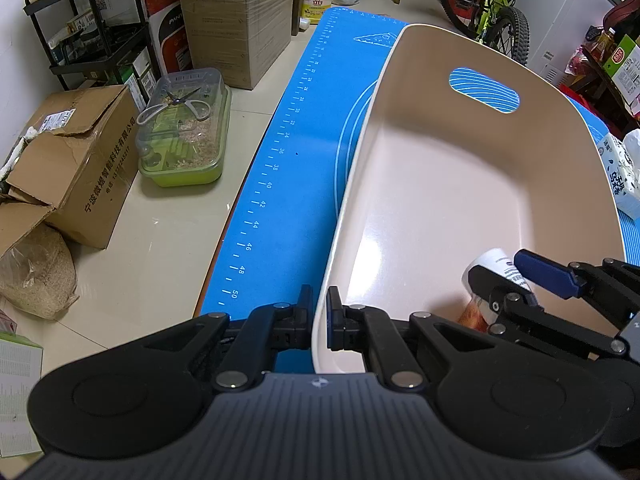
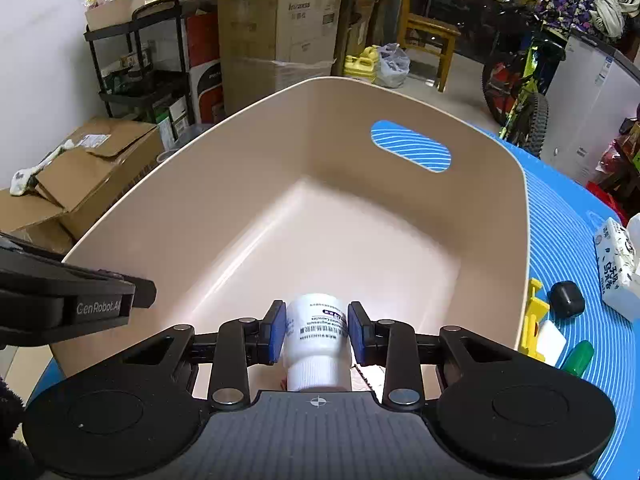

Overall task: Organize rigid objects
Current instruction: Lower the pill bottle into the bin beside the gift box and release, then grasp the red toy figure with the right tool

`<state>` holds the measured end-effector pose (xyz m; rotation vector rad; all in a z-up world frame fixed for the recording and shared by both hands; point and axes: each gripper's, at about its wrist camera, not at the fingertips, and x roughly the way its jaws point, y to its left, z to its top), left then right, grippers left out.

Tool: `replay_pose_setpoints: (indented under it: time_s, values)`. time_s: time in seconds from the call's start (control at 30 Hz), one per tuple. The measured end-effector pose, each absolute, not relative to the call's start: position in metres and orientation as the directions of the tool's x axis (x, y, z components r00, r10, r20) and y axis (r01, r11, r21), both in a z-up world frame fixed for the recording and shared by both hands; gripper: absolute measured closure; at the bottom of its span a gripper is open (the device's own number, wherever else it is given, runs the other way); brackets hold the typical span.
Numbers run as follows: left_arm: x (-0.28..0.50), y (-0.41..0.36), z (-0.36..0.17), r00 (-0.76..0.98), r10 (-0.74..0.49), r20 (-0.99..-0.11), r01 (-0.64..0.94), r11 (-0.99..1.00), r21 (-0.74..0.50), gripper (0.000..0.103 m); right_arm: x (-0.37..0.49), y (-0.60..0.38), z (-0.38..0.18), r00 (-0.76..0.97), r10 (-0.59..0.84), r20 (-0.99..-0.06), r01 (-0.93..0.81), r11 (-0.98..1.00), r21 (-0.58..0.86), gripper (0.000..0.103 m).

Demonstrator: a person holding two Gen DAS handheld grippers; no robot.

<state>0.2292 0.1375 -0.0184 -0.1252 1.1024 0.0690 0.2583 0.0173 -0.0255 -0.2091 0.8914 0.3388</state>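
Observation:
A beige plastic bin (image 1: pixel 472 184) with a handle slot stands on the blue mat (image 1: pixel 296 152). My left gripper (image 1: pixel 319 312) is shut on the bin's near-left rim, one finger inside and one outside. My right gripper (image 2: pixel 317 330) is shut on a white medicine bottle (image 2: pixel 316 332), cap toward the camera, held over the near end of the bin (image 2: pixel 304 216). In the left wrist view the right gripper (image 1: pixel 516 276) and the bottle (image 1: pixel 494 266) show at the right, inside the bin. An orange-brown thing (image 1: pixel 474 314) lies on the bin floor under the bottle.
On the mat right of the bin lie a yellow object (image 2: pixel 534 320), a black object (image 2: pixel 567 299), a green object (image 2: pixel 578 357) and a tissue pack (image 2: pixel 618 266). Off the table's left edge are cardboard boxes (image 1: pixel 80 168), a green container (image 1: pixel 184 128), shelves and a bicycle (image 1: pixel 492 8).

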Motion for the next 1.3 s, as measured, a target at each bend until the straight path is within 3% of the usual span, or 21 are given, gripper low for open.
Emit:
replay_pose_setpoints:
  time_s: [0.4, 0.93, 1.3]
  values:
    - [0.229, 0.137, -0.018, 0.450, -0.006, -0.893, -0.118, 0.991, -0.066, 0.095, 0.248, -0.014, 0.007, 0.646, 0.238, -0.725, -0.337, 0.942, 0.009, 0.043]
    - [0.230, 0.139, -0.019, 0.450, -0.009, -0.893, -0.123, 0.990, -0.072, 0.095, 0.221, -0.124, 0.036, 0.731, 0.139, -0.668, -0.120, 0.990, 0.074, 0.039]
    - [0.230, 0.142, -0.018, 0.450, -0.020, -0.893, -0.123, 0.989, -0.085, 0.095, 0.202, -0.191, -0.014, 0.664, -0.007, -0.748, 0.103, 0.991, 0.082, 0.039]
